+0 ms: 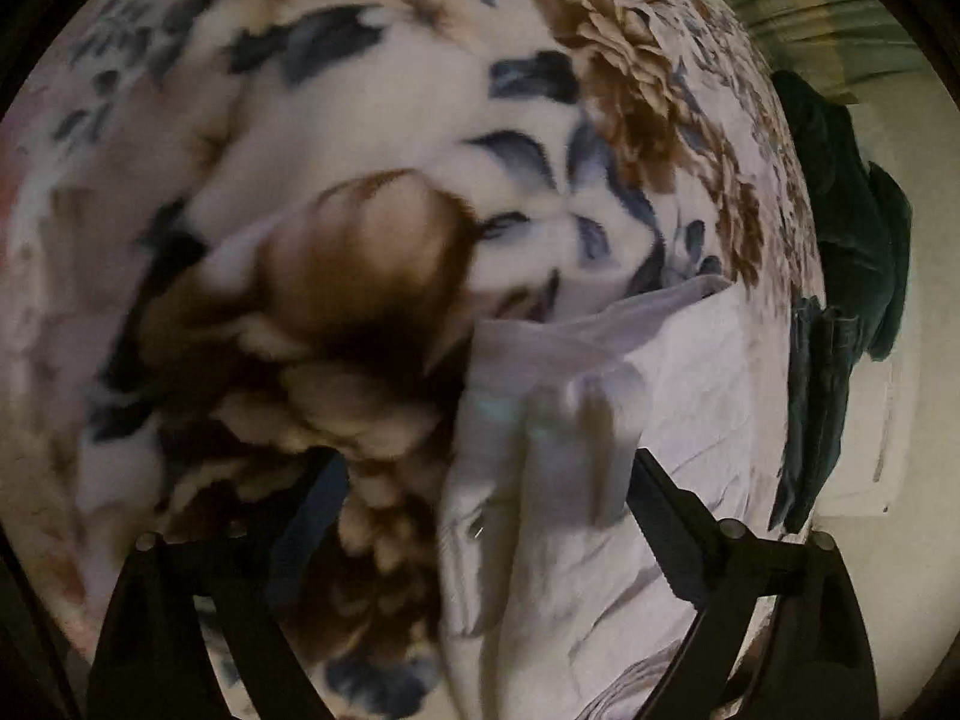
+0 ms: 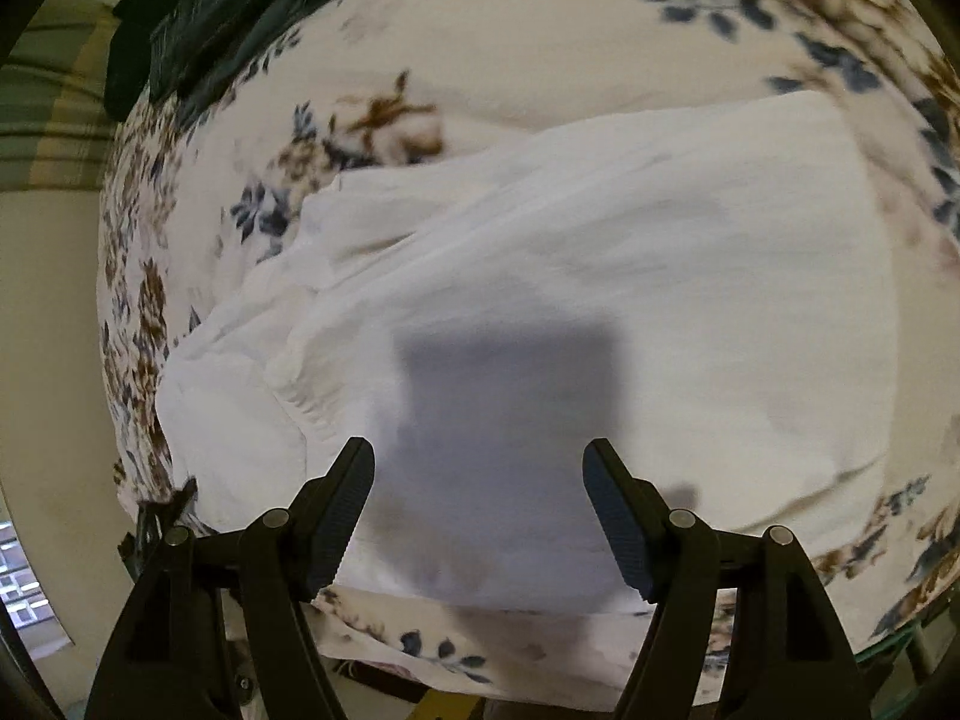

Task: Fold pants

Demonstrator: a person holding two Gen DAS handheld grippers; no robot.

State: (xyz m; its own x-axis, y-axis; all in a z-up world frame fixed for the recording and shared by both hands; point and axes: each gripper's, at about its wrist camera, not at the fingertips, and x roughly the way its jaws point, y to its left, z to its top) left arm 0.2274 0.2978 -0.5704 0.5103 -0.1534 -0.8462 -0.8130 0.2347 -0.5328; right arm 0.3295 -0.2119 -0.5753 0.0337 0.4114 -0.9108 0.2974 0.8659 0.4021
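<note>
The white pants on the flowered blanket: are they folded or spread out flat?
Folded. The right wrist view shows the white pants as a compact block with layered edges at its left, lying on the flowered blanket; nothing grips them.

Left wrist view: sits behind the left tongs [image 1: 486, 516], looking steeply down, close over the floral blanket [image 1: 372, 120]; blurred.
Right wrist view: sits behind the right tongs [image 2: 480, 510], tilted steeply down, close above the white pants [image 2: 600, 252].
Shared: pants, blanket, the dark clothes pile [image 1: 852, 228] at the edge.
</note>
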